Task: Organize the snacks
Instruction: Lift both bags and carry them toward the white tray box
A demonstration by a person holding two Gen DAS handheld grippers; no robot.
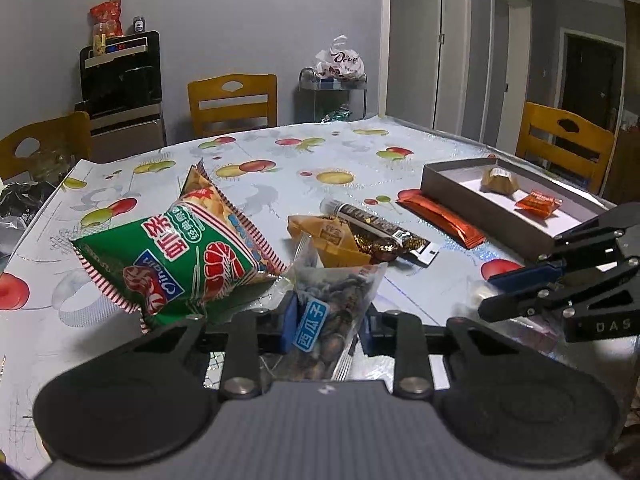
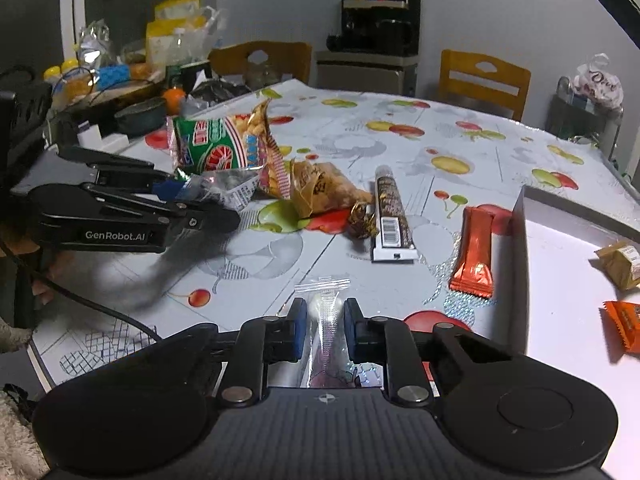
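My left gripper [image 1: 328, 320] clamped on seed packet [image 1: 332, 312], long axis along fingers. My right gripper [image 2: 325, 322] pinching clear-wrapped sweet [image 2: 326, 312]. Grey box [image 2: 524, 240] just right of right gripper, nearer that hand; left must cross over.

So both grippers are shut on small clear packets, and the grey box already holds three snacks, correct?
Not quite: the grey box holds two snacks, a gold-wrapped one and an orange one, as the left wrist view shows. The left gripper and right gripper are each shut on a clear packet.
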